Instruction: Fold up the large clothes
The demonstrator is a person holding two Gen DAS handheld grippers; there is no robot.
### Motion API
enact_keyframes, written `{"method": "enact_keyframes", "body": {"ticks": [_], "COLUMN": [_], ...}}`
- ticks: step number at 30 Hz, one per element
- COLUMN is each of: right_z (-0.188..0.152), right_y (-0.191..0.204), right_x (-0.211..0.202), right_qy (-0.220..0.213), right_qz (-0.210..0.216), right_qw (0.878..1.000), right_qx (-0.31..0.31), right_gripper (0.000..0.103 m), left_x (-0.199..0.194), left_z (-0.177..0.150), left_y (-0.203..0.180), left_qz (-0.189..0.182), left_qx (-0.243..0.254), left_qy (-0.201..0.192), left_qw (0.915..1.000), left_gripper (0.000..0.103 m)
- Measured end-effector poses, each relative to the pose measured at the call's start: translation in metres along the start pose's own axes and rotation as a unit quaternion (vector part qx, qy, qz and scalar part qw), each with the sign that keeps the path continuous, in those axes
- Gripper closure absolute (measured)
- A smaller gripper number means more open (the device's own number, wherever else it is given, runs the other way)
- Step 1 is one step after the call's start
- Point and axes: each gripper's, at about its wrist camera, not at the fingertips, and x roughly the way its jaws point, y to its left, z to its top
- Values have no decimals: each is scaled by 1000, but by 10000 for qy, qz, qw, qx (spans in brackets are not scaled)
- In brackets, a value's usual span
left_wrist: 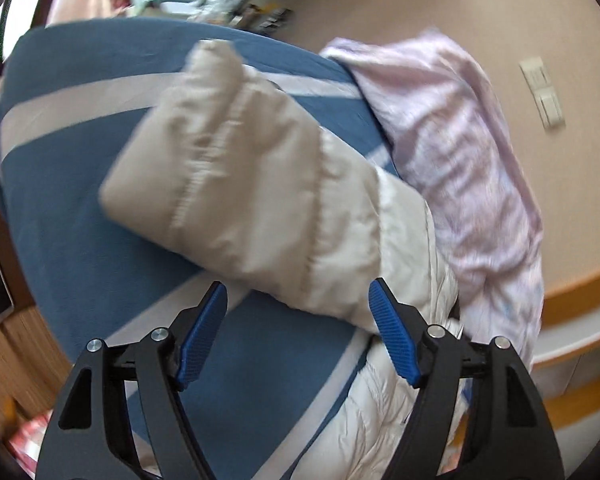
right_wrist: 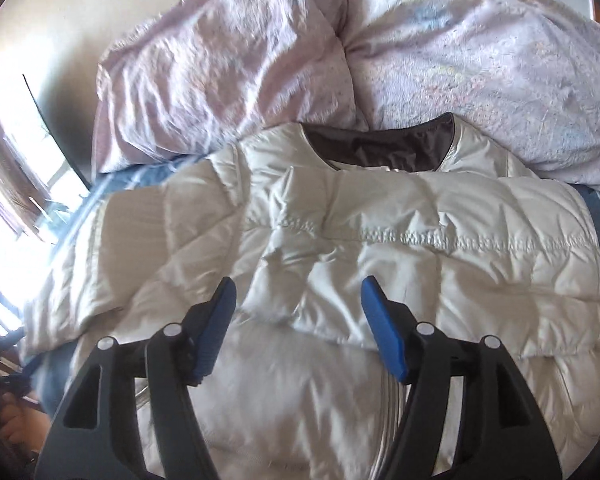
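Both tools, left (left_wrist: 298, 304) and right (right_wrist: 298, 300), gape empty over white jacket (right_wrist: 340, 248) beside lilac duvet (right_wrist: 460, 60).

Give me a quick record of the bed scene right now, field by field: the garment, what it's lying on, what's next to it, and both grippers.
garment: white quilted puffer jacket, dark collar lining showing
sleeve: one sleeve stretched out over the bedsheet
surface: blue bedsheet with white stripes
beside it: lilac duvet, bunched against the collar
left gripper: open, holding nothing, over the sleeve
right gripper: open, holding nothing, over the jacket's body
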Motion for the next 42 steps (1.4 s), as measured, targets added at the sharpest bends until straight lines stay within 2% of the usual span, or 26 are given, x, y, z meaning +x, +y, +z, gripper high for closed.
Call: {"method": "enact_keyframes", "body": {"ticks": [6,13,15,17,20,24,27,30,33,36,42], "right_z": [-5,-10,-10,-11,-11,-11,-10,-9,-11,-13,-14], "right_y": [3,6,4,1,-7,-21,-38,-54,-69,-85,-104], "right_x": [-17,-28,-32,-35,-42,-54,-69,-78,-85,-91,-102], "right_qy": [-28,-104,-143,-180,-235,-393,-584,-687,-779,-866,-982], "right_qz": [142,237,253,250,217,96,15,-38,-96,-114,-234], "right_qw": [9999,9996,9995,9995,9995,9992,9982,9972,9959,9938,9912], "right_qx": [-44,-120,-123,-114,-77,-23,105,276,447,690,856], "right_gripper": [37,37,37,37,37,37,36,35,35,35,35], "left_x": [-4,-5,-5,-5,-3,-19,-35,-49,-52,-44,-11], "left_z": [7,14,17,19,24,32,39,39,30,9,-50], "left_y": [17,30,34,42,47,14,-26,-79,-136,-191,-274], "left_qz": [99,-13,42,123,124,-13,-377,-805,-1274,-1699,-2446], "left_qx": [-560,-1101,-1247,-1481,-1568,-1025,-530,92,731,1295,2156], "left_qy": [-318,-629,-752,-852,-884,-1165,-1322,-1402,-1316,-1054,-127], "left_qw": [9979,9919,9893,9852,9836,9879,9891,9868,9804,9712,9453], "left_gripper": [35,49,56,78,90,93,93,93,93,93,93]}}
